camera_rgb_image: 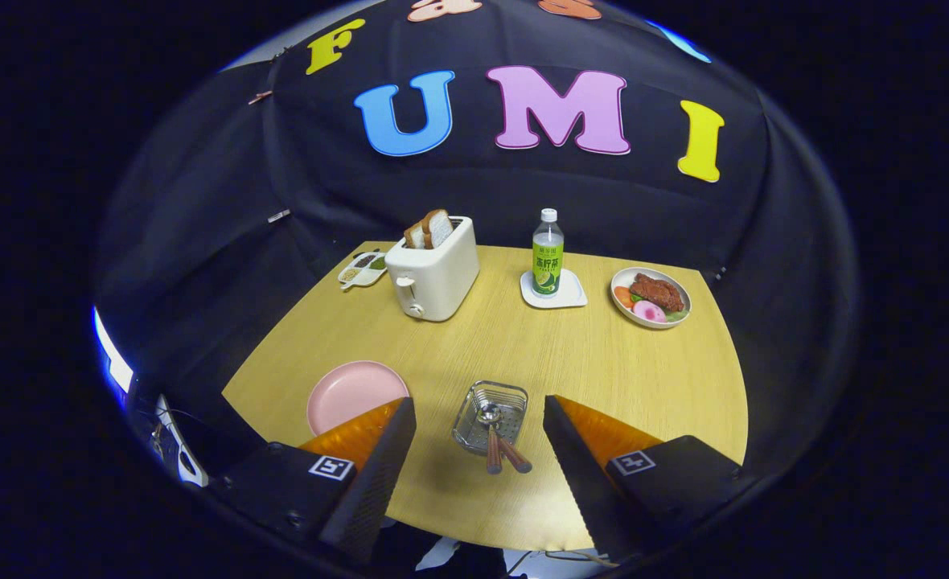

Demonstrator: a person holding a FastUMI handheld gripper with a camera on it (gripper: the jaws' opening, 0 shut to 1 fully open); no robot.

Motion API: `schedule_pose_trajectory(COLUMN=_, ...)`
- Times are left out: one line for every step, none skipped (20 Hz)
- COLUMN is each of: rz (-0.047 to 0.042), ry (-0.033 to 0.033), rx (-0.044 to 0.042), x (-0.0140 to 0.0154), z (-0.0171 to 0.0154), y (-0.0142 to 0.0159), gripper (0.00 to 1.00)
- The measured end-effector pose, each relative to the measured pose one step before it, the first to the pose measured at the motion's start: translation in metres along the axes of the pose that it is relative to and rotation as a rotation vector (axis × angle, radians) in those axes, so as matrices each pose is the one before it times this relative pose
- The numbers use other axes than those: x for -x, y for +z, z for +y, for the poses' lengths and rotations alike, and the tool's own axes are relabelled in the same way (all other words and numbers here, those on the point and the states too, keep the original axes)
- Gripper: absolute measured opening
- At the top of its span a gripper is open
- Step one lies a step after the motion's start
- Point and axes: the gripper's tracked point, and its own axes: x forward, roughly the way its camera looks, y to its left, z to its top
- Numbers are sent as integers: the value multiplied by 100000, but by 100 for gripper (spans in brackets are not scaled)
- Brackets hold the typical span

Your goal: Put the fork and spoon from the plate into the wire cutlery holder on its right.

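Observation:
A wire cutlery holder point(490, 416) lies on the wooden table just ahead of my fingers, between them. A spoon point(490, 428) and a second utensil point(511, 454) rest in it, their brown handles sticking out over its near rim toward me. A pink plate point(351, 393) sits to the holder's left, partly behind my left finger, with nothing on its visible part. My gripper point(478, 450) hovers above the table's near side, open, with nothing between its fingers.
A white toaster point(433, 273) with bread slices stands at the back left, a small condiment dish point(362, 268) beside it. A green bottle point(548, 254) stands on a white coaster at the back middle. A plate of food point(651, 297) sits at the back right.

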Motion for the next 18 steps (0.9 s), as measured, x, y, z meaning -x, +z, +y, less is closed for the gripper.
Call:
schedule_pose_trajectory(rz=-189, ry=847, rx=1583, x=200, z=-301, y=-54, gripper=99)
schedule_pose_trajectory(rz=-1132, ry=1512, rx=592, x=183, z=-5, y=95, gripper=99)
schedule_pose_trajectory(rz=-745, ry=1696, rx=299, x=124, z=194, y=42, gripper=99)
schedule_pose_trajectory(rz=-250, ry=855, rx=889, x=115, z=-109, y=-139, gripper=99)
schedule_pose_trajectory(rz=12, ry=134, rx=1251, x=70, z=-155, y=-142, gripper=99)
schedule_pose_trajectory(rz=-254, ry=469, rx=698, x=87, z=-68, y=18, gripper=99)
schedule_pose_trajectory(rz=-747, ry=415, rx=-16, x=104, z=73, y=141, gripper=99)
schedule_pose_trajectory(rz=-532, ry=222, rx=-328, x=27, z=-42, y=157, gripper=99)
schedule_pose_trajectory(rz=-180, ry=268, rx=-429, x=-29, z=62, y=-3, gripper=99)
schedule_pose_trajectory(rz=39, ry=-192, rx=-128, x=15, z=-12, y=-121, gripper=99)
schedule_pose_trajectory(rz=164, ry=-163, rx=36, x=4, z=-82, y=-36, gripper=99)
schedule_pose_trajectory(rz=81, ry=251, rx=-175, x=24, z=109, y=-144, gripper=99)
schedule_pose_trajectory(rz=215, ry=114, rx=-273, x=-61, z=43, y=-58, gripper=99)
schedule_pose_trajectory(rz=-186, ry=405, rx=-302, x=4, z=69, y=-26, gripper=99)
schedule_pose_trajectory(rz=-91, ry=116, rx=-170, x=119, z=93, y=17, gripper=99)
schedule_pose_trajectory(rz=-152, ry=167, rx=-157, x=75, z=-50, y=38, gripper=99)
schedule_pose_trajectory(rz=-343, ry=250, rx=-133, x=101, z=116, y=28, gripper=99)
schedule_pose_trajectory(rz=-426, ry=23, rx=36, x=54, z=42, y=152, gripper=99)
